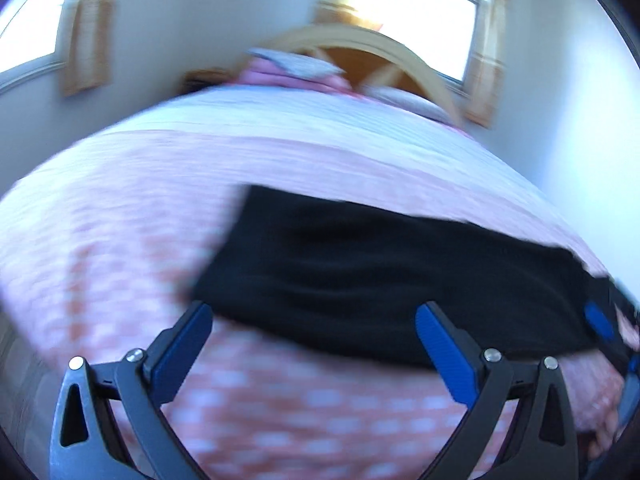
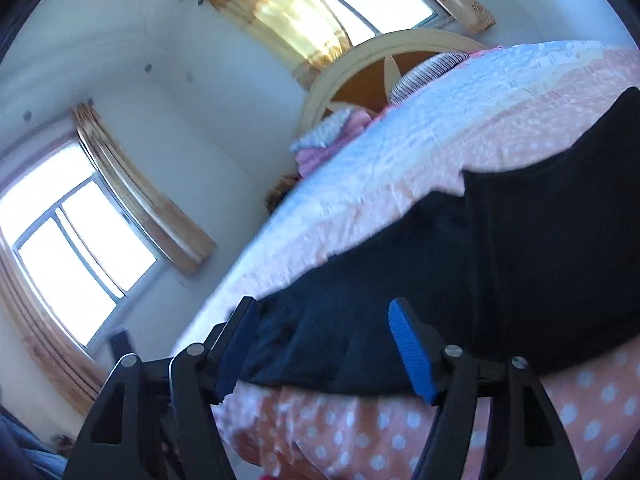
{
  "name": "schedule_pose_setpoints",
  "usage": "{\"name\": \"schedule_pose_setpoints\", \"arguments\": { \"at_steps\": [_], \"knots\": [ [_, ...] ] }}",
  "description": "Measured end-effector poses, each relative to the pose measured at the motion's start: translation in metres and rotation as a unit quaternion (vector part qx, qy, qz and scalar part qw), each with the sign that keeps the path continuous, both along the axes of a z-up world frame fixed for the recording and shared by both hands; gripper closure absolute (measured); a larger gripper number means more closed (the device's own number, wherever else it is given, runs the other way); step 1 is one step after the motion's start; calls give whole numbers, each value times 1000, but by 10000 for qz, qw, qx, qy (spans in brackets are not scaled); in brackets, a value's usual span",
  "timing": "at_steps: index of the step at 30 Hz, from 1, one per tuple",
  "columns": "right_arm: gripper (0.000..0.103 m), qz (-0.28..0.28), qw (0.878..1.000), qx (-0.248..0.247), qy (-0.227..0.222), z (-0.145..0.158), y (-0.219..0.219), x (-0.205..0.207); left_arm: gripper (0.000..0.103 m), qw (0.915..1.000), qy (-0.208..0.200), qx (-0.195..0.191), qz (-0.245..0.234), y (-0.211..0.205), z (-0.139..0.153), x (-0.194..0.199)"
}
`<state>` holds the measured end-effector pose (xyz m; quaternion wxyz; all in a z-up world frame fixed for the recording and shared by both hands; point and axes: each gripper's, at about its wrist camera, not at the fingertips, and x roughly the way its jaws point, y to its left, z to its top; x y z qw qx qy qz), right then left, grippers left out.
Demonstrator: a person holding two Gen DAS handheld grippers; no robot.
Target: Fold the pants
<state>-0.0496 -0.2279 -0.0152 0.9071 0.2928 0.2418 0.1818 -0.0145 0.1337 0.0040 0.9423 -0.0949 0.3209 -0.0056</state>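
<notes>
White walls (image 2: 224,128) enclose your workspace, with two bright windows (image 2: 76,248) hung with tan curtains (image 2: 148,196); the second window sits behind the bed's head. Your bed (image 1: 280,128) fills most of both views, covered by a bedspread (image 2: 400,440) that is salmon with white dots near you and pale blue-white farther up. At the far end you have a curved wooden headboard (image 2: 360,60), a striped pillow (image 2: 428,70), and a small stack of pink and pale folded linens (image 2: 332,136) beside it.

On the dotted part of the bedspread, close to the near edge, lie the black pants (image 1: 380,276), spread flat as a long dark band; the right wrist view shows one layer lapped over another, its edge running up the cloth.

Your left gripper (image 1: 316,344) is spread wide, both blue pads clear of the cloth, poised just in front of the pants' near edge. Your right gripper (image 2: 320,344) is likewise spread wide, its fingers straddling the near hem of the pants; whether the pads touch the fabric cannot be told. The left wrist view is motion-blurred.
</notes>
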Motion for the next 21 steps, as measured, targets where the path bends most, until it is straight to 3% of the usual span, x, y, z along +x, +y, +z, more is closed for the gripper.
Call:
{"name": "schedule_pose_setpoints", "arguments": {
  "at_steps": [3,5,10,15,17,19,21],
  "knots": [
    [34,191,9982,-497,282,-12,37,9,0,9986,-62,-302,439,31,-3,1],
    [34,301,9971,-567,399,-21,54,14,0,9970,-35,-533,559,39,-8,5],
    [31,241,9936,-1065,297,-22,77,8,0,9904,46,-1296,468,40,-20,24],
    [31,234,9970,-660,327,-27,64,12,4,9911,-76,-1124,707,38,-24,45],
    [31,259,9974,-590,318,-29,59,16,6,9930,-25,-1073,487,37,-27,54],
    [31,252,9973,-620,307,-29,60,15,17,9952,-162,-886,392,35,-25,53],
    [30,261,9968,-696,280,-29,63,14,17,9976,-356,-548,232,30,-21,53]
  ]
}}
